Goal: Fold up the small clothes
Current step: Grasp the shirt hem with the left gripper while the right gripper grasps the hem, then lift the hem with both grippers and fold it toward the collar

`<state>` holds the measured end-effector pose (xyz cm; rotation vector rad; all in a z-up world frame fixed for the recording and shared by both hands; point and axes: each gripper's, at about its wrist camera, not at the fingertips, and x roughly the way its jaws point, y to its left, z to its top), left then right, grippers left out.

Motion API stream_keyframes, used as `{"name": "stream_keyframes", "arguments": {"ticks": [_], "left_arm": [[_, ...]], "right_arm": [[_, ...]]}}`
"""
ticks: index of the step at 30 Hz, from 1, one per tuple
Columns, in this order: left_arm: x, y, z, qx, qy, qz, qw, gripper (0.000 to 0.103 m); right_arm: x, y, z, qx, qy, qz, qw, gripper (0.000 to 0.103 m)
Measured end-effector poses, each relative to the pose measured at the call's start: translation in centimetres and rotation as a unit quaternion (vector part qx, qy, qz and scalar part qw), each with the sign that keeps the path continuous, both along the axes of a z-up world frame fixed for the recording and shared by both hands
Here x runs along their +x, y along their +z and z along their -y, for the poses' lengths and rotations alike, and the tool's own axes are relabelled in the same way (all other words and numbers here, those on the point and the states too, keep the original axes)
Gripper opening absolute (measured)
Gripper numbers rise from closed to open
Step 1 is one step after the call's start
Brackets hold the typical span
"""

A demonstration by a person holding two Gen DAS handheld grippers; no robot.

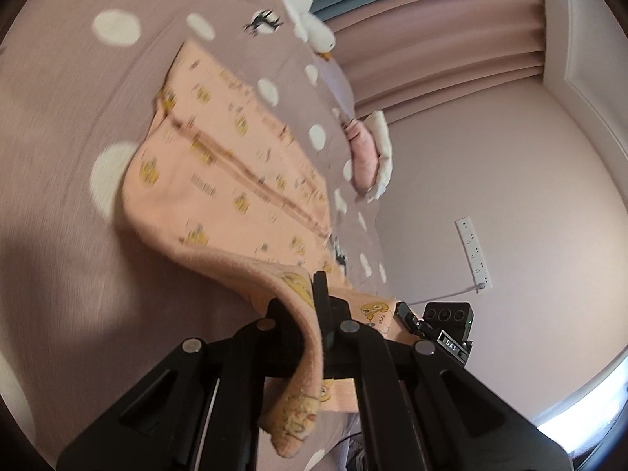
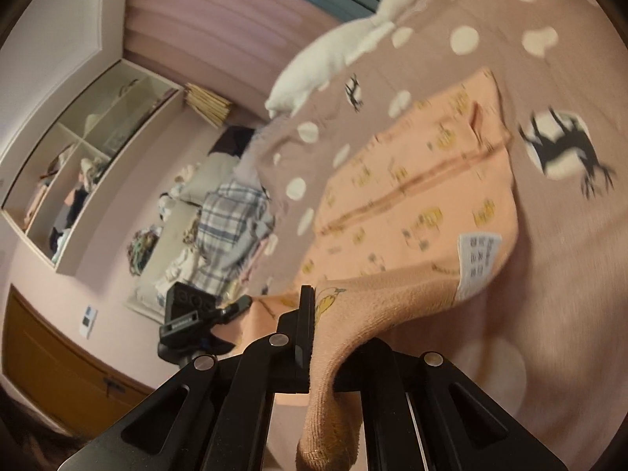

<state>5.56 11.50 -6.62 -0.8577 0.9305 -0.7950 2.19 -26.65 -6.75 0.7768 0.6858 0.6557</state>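
Left gripper: my left gripper (image 1: 320,314) is pressed together on one near corner of the peach garment (image 1: 235,165); the cloth comes out between the jaws and a flap hangs below them.

Right gripper: my right gripper (image 2: 308,333) is pinched on the other near corner of the same peach garment (image 2: 412,204), with a ribbed end drooping under the jaws.

Where the garment lies: its far part rests on the dotted bedspread (image 1: 70,137), while the near edge is raised off the bed in my two grips.

Long axis: judging by the seam (image 1: 251,172) down its middle, the garment runs away from me, starting at the grippers and ending toward the plush goose (image 2: 345,51) near the far side of the bed.

Which way from the tools: all of the free cloth lies ahead of and below both grippers, none behind them.

Which hand is nearer: neither, as far as I can tell; each holds one corner of the same edge, and the left gripper shows at the left of the right wrist view, level with it.

Care label: the white tag (image 2: 477,263) shows on the lifted part by my right grip.

What the next move turns on: I judge the held edge must travel forward along that seam, both hands together, to land on the far end.

Risk: uneven hands would skew the fold.
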Motion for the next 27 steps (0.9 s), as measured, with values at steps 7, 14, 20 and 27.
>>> {"name": "stream_keyframes", "arguments": {"ticks": [7,14,20,27], "left_arm": [[2.8,2.1,0.1,-0.004,0.012,0.028,0.9995,0.001],[6.0,3.0,0.6,-0.014,0.022,0.040,0.9989,0.001],[9.2,3.9,0.9,-0.009,0.028,0.050,0.9983,0.001],[13.1,3.9,1.4,-0.001,0.038,0.049,0.9980,0.001]], "right_arm": [[2.1,1.9,0.8,-0.002,-0.019,0.025,1.000,0.006],[4.8,3.5,1.5,-0.014,-0.040,0.036,0.998,0.006],[7.8,4.2,2.0,-0.025,-0.054,0.036,0.998,0.006],[11.4,5.2,2.5,-0.036,-0.064,0.039,0.997,0.006]]}}
